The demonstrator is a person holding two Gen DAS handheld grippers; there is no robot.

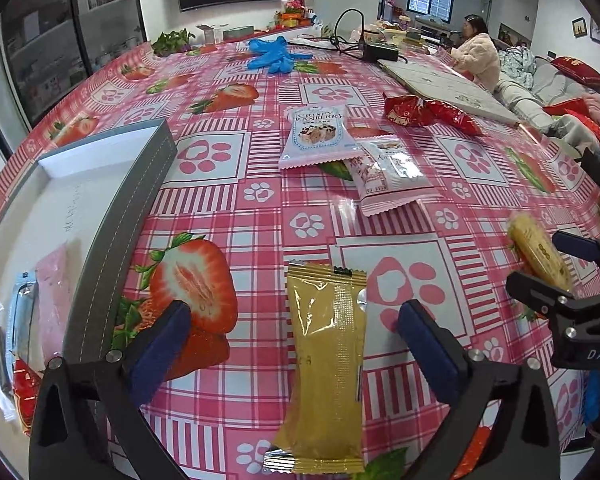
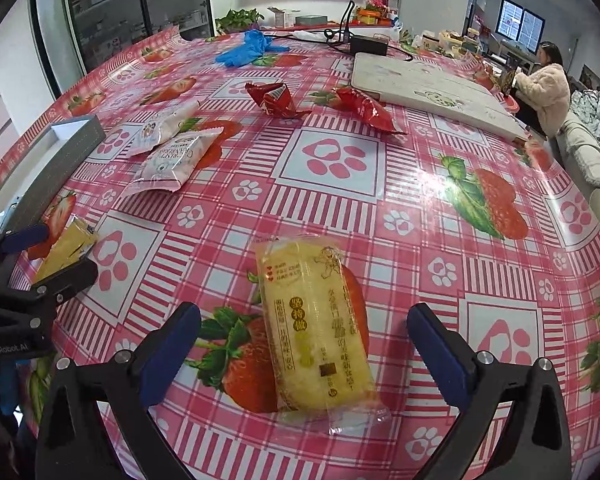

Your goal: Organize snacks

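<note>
1. Between the wide-open left tongs (image 1: pixel 294 334) lies a gold sachet (image 1: pixel 326 364) flat on the table (image 1: pixel 236 196), untouched by either blue pad.
2. Right tongs (image 2: pixel 304 342) are likewise spread and empty, straddling a yellow cake pack (image 2: pixel 316 328).
3. At 9 o'clock from the sachet stands the grey box (image 1: pixel 112 236), already holding a few snacks.
4. Toward 12 o'clock lie two pale packs (image 1: pixel 320 136) and two red packs (image 1: pixel 406 110), still loose.
5. Judged step: both tongs are lined up for a pick. Next, each must close across its packet's narrow width, lift, and carry it to the box.
</note>
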